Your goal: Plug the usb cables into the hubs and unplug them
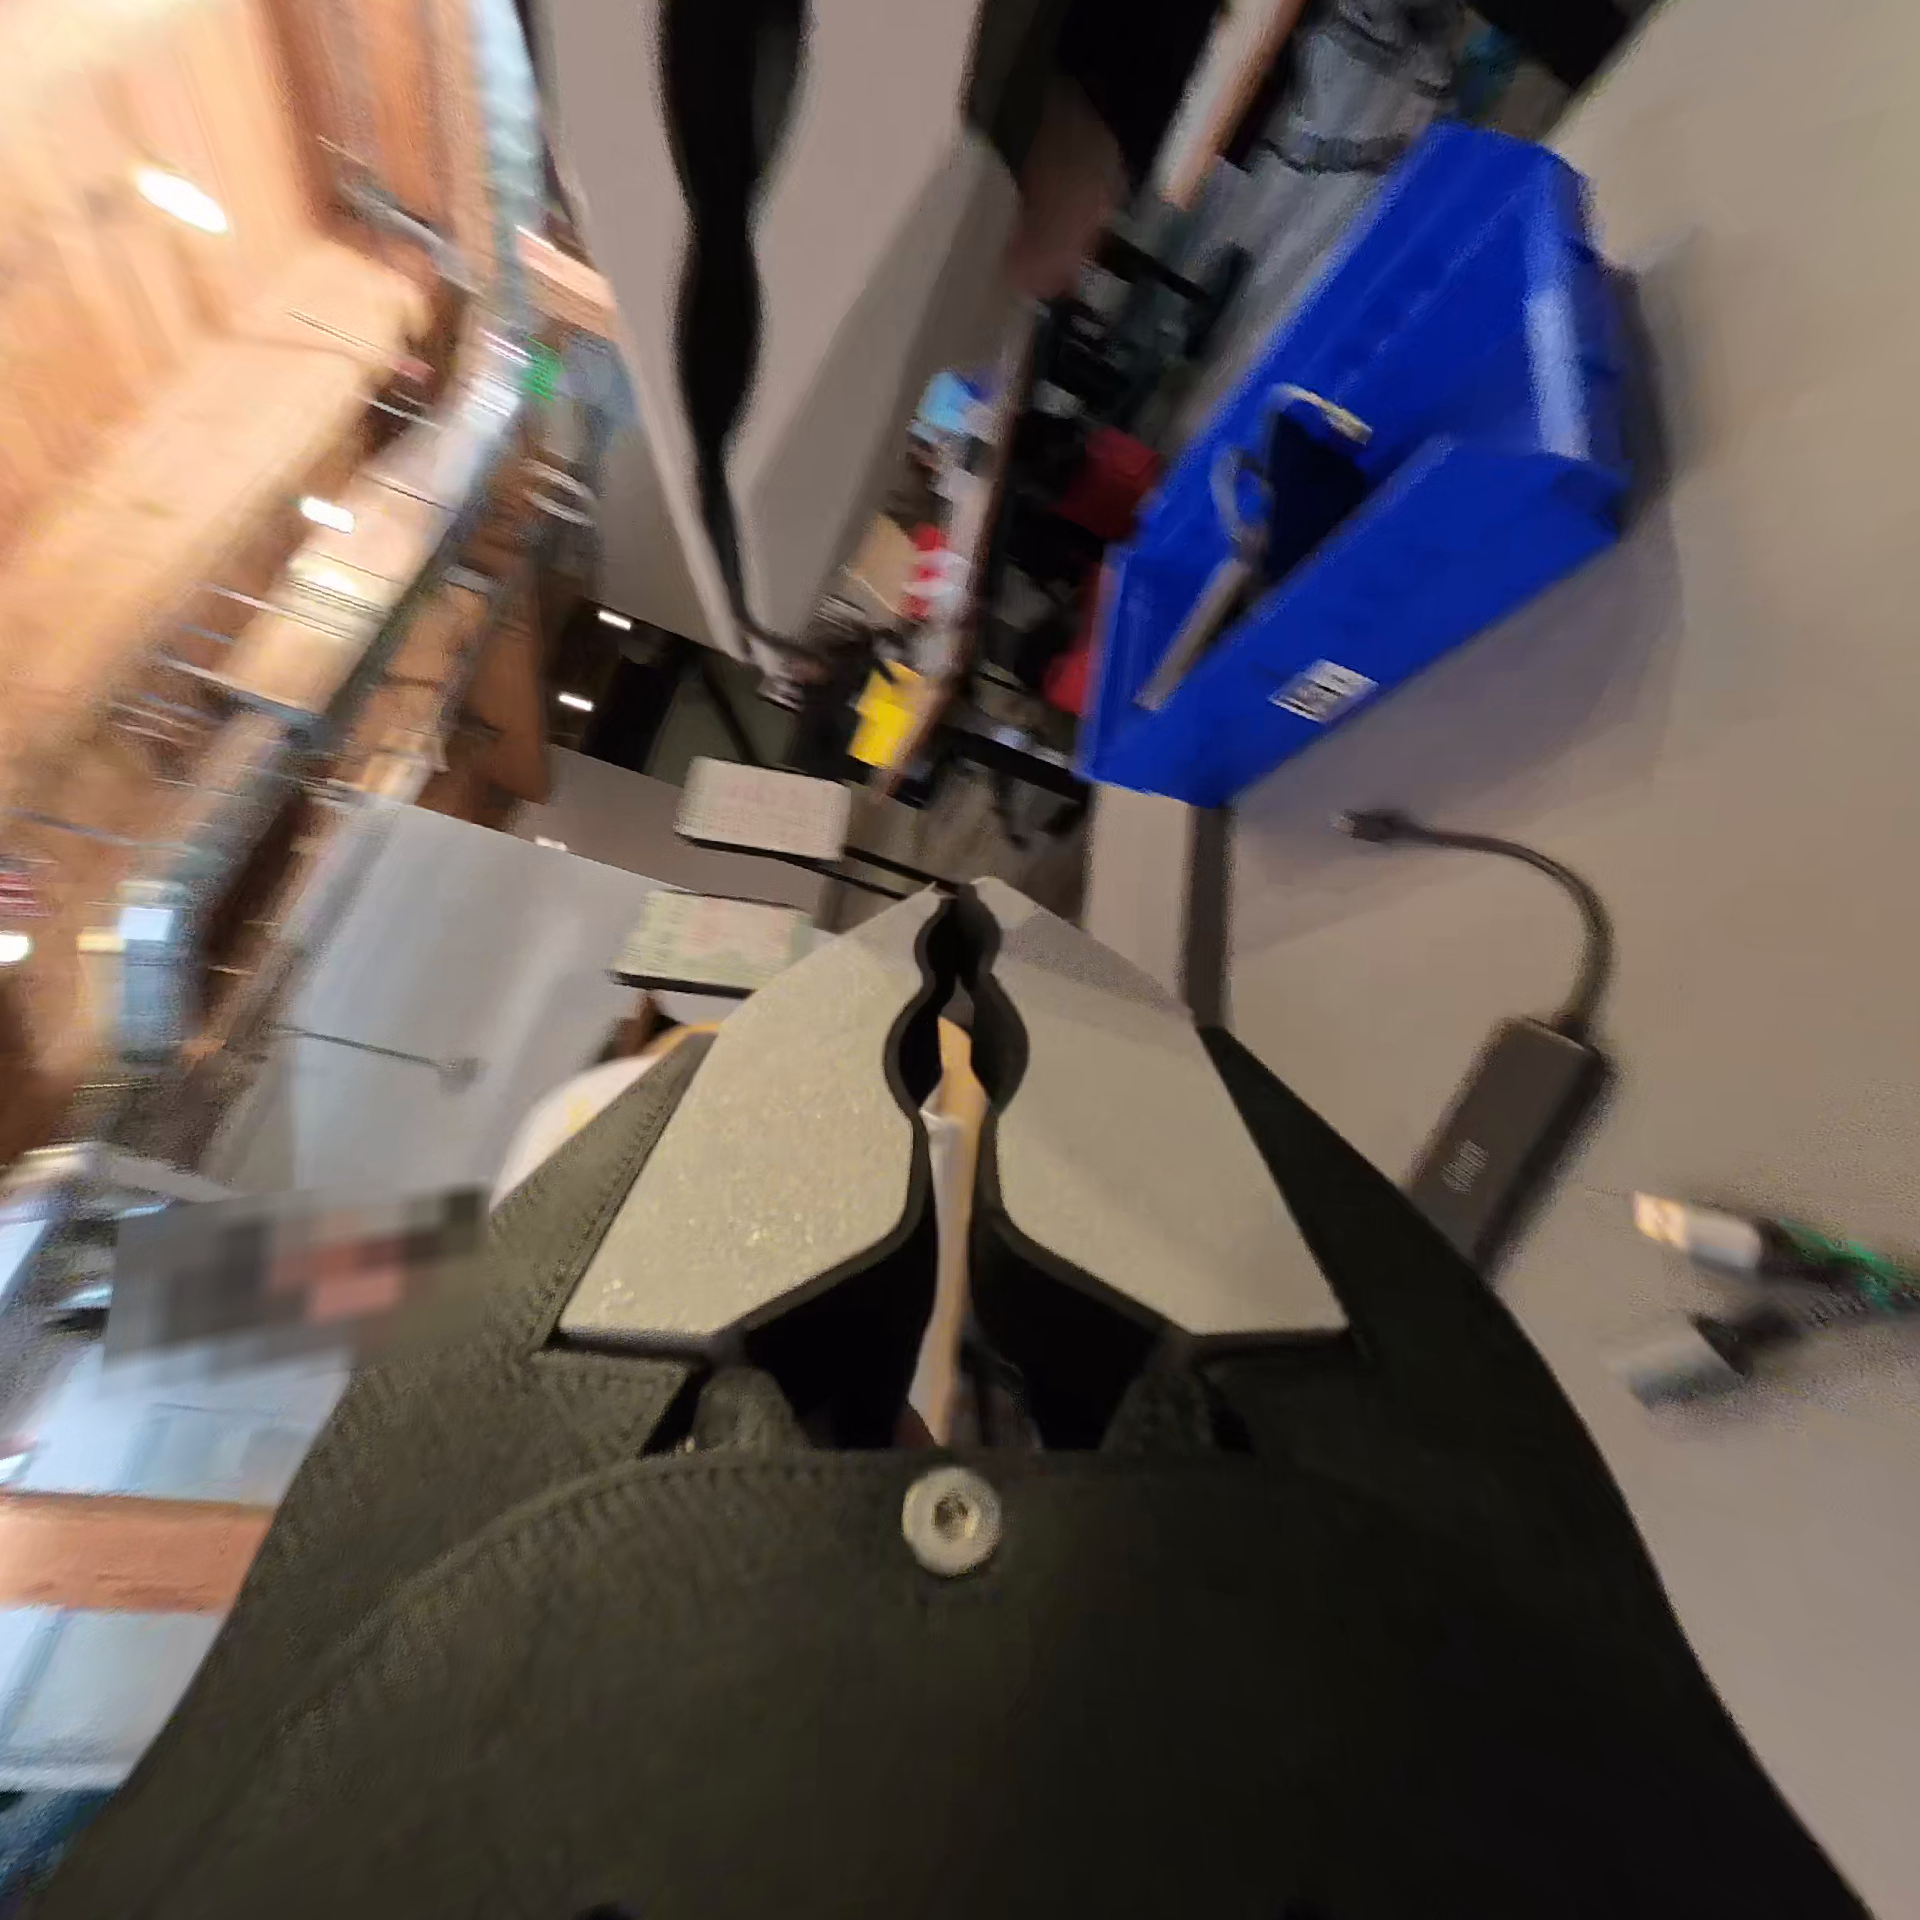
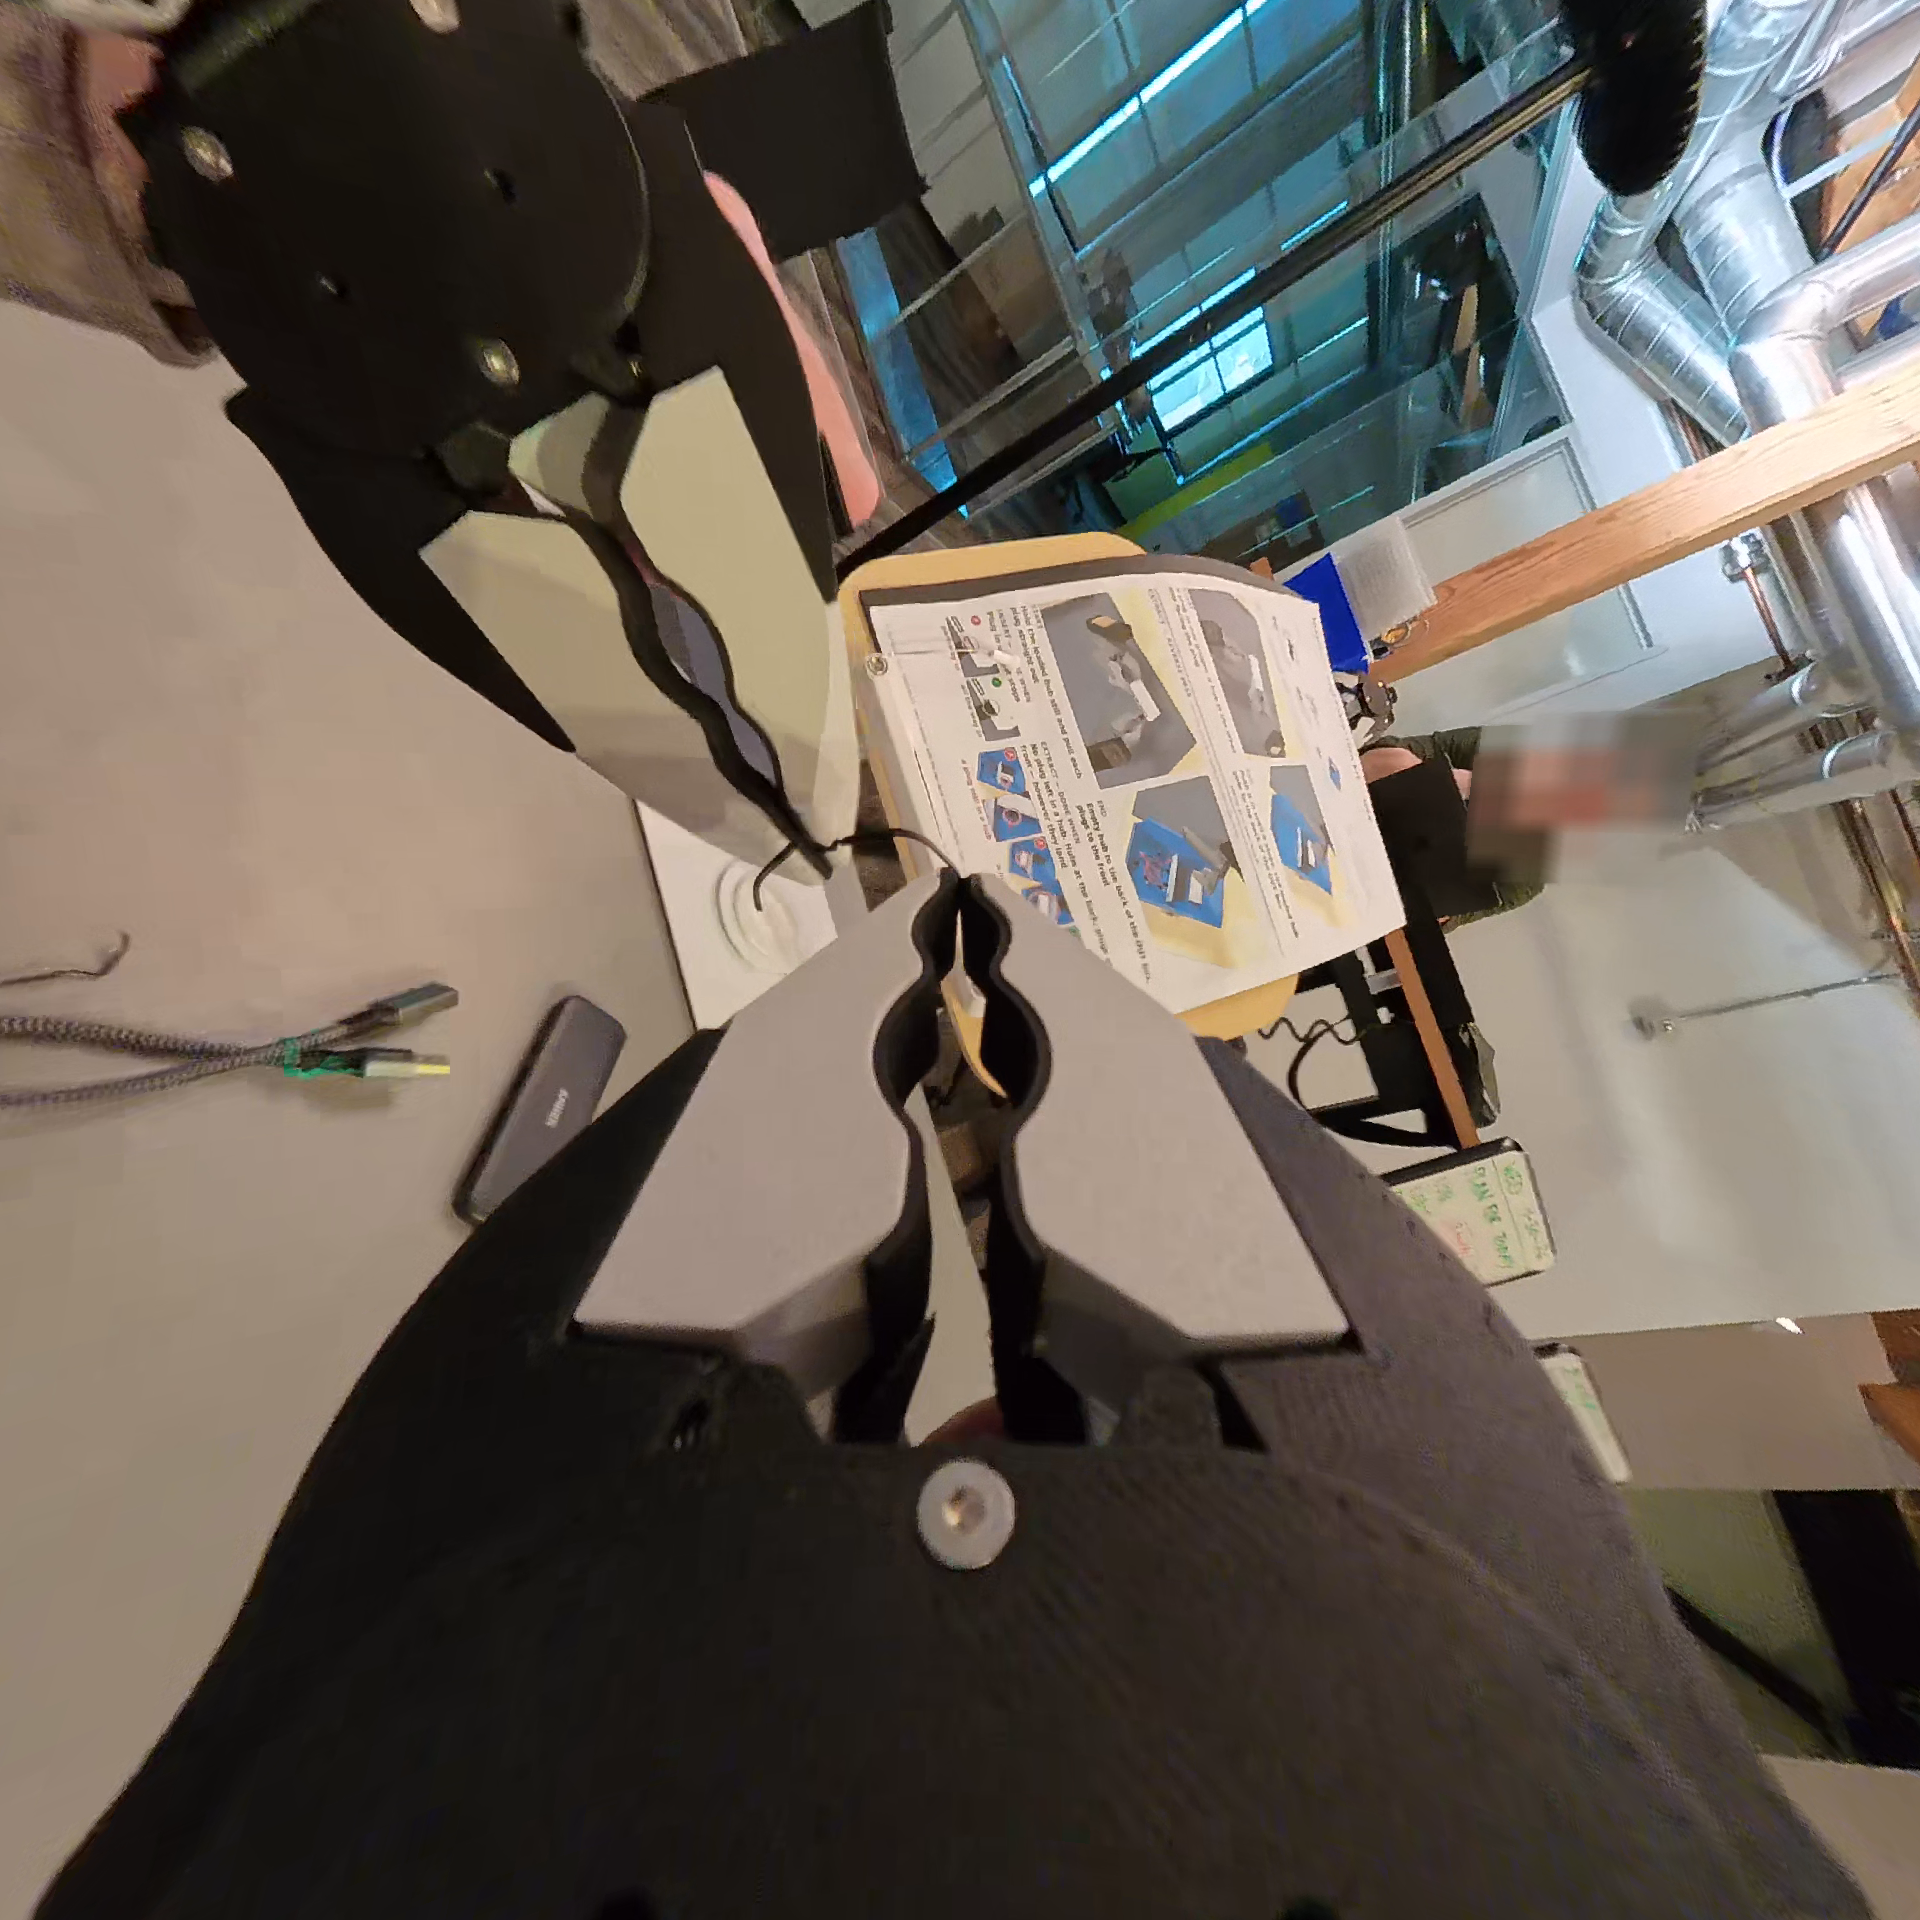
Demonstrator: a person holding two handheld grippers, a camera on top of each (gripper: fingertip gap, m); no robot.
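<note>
I have both tools raised off the grey table (image 2: 260,727) and rolled sideways, so neither is working on anything yet. My left gripper (image 1: 961,914) has its wavy pads drawn together with only a sliver of gap between them and nothing caught there; my right gripper (image 2: 956,904) is likewise pinched to a narrow slit at the tips and empty. The dark grey hub (image 2: 540,1107) lies flat on the table, apart from both tools, with its short black lead (image 1: 1538,883) curling away toward the blue bin (image 1: 1403,540). Just beside the hub's end lie the 2 braided usb cables (image 2: 135,1049), bound together with green tape (image 2: 301,1060), their silver plugs (image 2: 410,1029) pointing at the hub but not inserted. A printed instruction sheet (image 2: 1132,790) stands on a board at the far edge of the table. I judge the task to be at its start, or between rounds: no plug is seated. The next move, as I see it, calls for levelling both wrists, spreading the pads, pinning the hub with one tool and taking a single plug with the other, lined up square with a port.
</note>
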